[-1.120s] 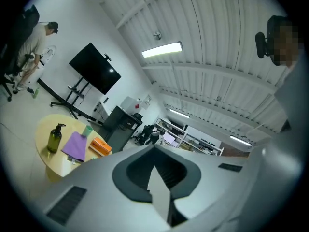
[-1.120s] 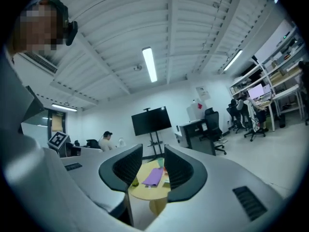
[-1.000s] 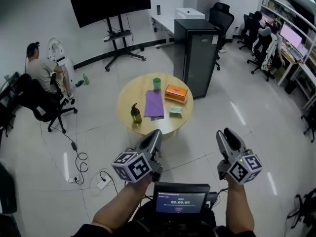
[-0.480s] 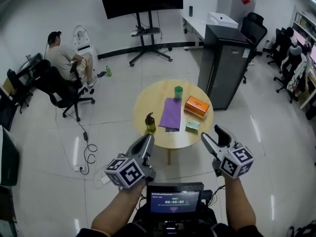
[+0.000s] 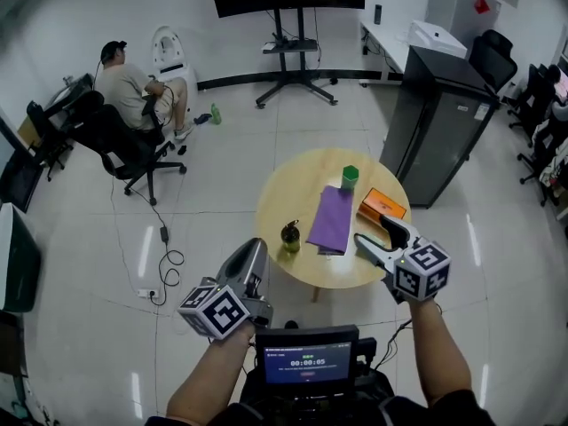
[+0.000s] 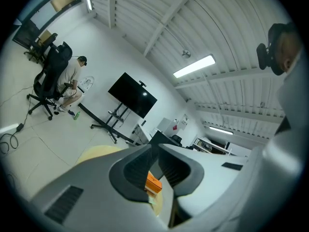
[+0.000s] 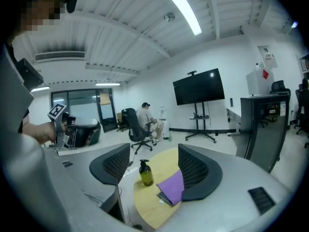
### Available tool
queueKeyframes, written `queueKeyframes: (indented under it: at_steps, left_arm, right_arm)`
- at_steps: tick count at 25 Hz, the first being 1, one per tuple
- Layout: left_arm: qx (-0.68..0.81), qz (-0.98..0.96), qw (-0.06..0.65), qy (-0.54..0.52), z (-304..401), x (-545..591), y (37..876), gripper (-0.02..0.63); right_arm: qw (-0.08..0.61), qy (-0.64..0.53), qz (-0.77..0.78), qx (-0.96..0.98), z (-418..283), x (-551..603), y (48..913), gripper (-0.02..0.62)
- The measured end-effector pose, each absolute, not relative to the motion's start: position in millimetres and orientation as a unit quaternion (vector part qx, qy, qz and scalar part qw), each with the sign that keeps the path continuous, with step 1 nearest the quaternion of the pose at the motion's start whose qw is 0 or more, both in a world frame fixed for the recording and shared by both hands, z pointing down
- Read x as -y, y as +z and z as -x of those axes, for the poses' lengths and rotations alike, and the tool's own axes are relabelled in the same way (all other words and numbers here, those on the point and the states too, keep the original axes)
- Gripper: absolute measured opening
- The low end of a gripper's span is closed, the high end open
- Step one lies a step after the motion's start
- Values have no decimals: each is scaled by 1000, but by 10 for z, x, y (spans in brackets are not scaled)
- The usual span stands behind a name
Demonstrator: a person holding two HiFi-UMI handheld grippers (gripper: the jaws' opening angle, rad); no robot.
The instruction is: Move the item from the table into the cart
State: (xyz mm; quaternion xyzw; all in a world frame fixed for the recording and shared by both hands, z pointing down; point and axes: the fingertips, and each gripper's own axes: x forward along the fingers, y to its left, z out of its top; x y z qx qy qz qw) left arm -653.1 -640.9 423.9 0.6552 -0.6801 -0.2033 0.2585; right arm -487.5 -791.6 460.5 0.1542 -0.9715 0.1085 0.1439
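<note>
Open floor [image 5: 226, 185] borders the left edge of the table [image 5: 291, 198].

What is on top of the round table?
The round table holds a pump bottle, a purple folder, a green cup and an orange box. The right gripper, jaws just opening and empty, covers the near edge beside the box; anything there is hidden.

1 ea: table [image 5: 293, 193], bottle [image 5: 290, 236], purple mat [image 5: 332, 219], green cup [image 5: 350, 177], orange box [image 5: 383, 204].
</note>
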Motion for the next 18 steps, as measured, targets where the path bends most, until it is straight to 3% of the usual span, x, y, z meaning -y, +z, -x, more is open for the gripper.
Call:
queueKeyframes:
  at_steps: [2,8,9,18]
  left_arm:
    - [676,-659,264,-199,6914,6645,4317,69]
    - [657,-674,290,-175,7875,7382,4822,71]
    - [654,-671,302,-172,7977,7520,4926,74]
    - [664,-653,332,-151,8176,8442,5227,94]
  right_arm:
    - [182,107,-145,967,5270,8150,4861,359]
    - [278,115,-112,947,6293,8698,5719,359]
    - [286,122,-108,944,6411,8815,5840,389]
    - [413,120,-67,900,6657,9622,6832,410]
